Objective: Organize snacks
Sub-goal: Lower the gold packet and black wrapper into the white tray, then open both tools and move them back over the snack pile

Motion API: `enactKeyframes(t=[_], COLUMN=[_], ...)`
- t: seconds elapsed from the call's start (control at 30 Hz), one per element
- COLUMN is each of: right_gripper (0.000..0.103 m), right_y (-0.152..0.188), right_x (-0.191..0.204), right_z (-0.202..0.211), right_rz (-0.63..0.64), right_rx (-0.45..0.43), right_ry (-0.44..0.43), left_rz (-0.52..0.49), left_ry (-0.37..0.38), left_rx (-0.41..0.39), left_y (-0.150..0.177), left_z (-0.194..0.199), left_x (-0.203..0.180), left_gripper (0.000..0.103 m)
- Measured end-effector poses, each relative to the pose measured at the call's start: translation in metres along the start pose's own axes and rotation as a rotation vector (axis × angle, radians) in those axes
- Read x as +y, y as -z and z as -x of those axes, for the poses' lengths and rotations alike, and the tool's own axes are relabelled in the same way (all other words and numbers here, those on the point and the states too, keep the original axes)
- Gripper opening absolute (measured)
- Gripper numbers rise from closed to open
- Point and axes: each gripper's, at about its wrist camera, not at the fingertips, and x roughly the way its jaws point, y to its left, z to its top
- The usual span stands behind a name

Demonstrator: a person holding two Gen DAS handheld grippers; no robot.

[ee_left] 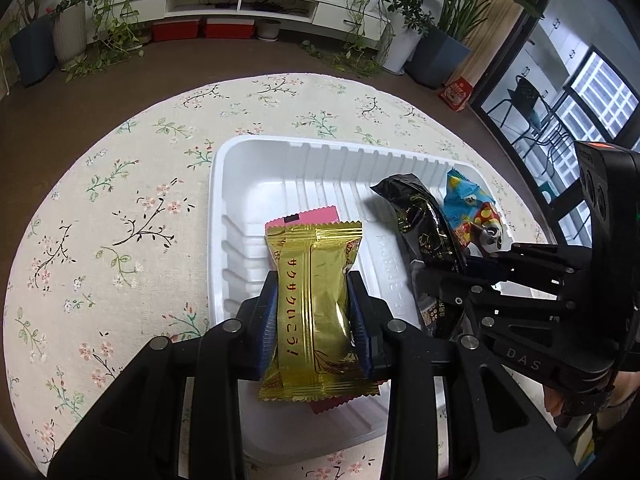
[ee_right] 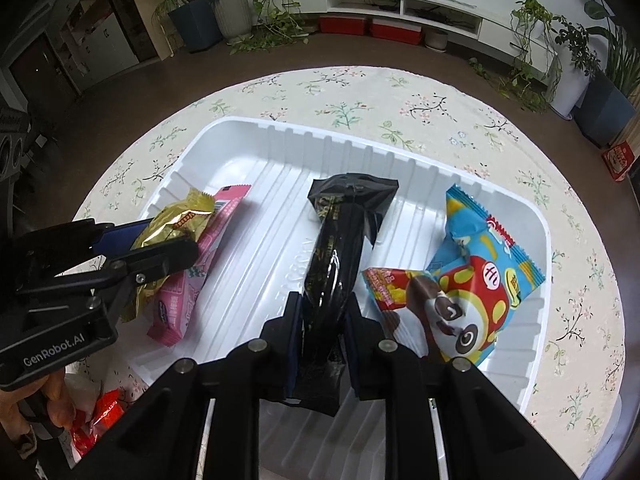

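A white ribbed plastic tray (ee_left: 256,168) (ee_right: 400,152) lies on a round floral tablecloth. My left gripper (ee_left: 314,308) is shut on a gold snack packet (ee_left: 316,304) (ee_right: 176,216), low over the tray's left part, above a pink packet (ee_left: 308,216) (ee_right: 192,276) that lies in the tray. My right gripper (ee_right: 320,316) is shut on a long black packet (ee_right: 340,248) (ee_left: 424,220) at the tray's middle, its far end resting on the tray floor. A blue and red panda packet (ee_right: 464,288) (ee_left: 476,216) lies in the tray's right part.
The round table (ee_left: 120,208) (ee_right: 520,152) has bare cloth around the tray. Red and white wrappers (ee_right: 100,412) lie near the table's near-left edge, by a person's hand (ee_right: 28,408). Potted plants, a white low shelf and red boxes stand on the floor beyond.
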Motion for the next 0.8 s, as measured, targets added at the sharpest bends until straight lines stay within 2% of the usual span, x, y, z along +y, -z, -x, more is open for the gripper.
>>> enactKeyframes(t=[0.03,0.13,0.37,0.4,0.47,0.5,0.73,0.8], right_gripper=[0.022,0.022,0.026,0.031,0.039,0.041,0.049,0.055], right_y=[0.000,0.001,0.002,0.002,0.002,0.003,0.004,0.008], right_x=[-0.001,-0.001,-0.002,-0.003,-0.005,-0.006,-0.005,-0.005], right_z=[0.000,0.000,0.003,0.004,0.009,0.011,0.039,0.052], right_rz=[-0.002,-0.007,-0.013,-0.018,-0.029,-0.033,-0.035,-0.037], right_rx=[0.000,-0.003,-0.008,-0.010,-0.018,-0.023,-0.088,-0.114], right_ry=[0.000,-0.003,-0.002,-0.002,-0.011,-0.012,-0.013,-0.022], left_rz=[0.001,0.004,-0.007,-0.006,-0.007,-0.004,0.006,0.012], left_ry=[-0.001,-0.008,-0.018,-0.020,-0.022,-0.024,-0.020,-0.011], left_rx=[0.002,0.006,0.012,0.010,0.000,-0.005,-0.028,-0.043], left_y=[0.002,0.002,0.003,0.003,0.001,0.000,0.000,0.001], left_z=[0.002,0.000,0.000,0.000,0.003,0.004,0.020,0.029], left_x=[0.000,-0.002,-0.005,-0.005,-0.005,-0.006,-0.004,-0.003], left_gripper=[0.032,0.042,0.043,0.045,0.058,0.061,0.064,0.070])
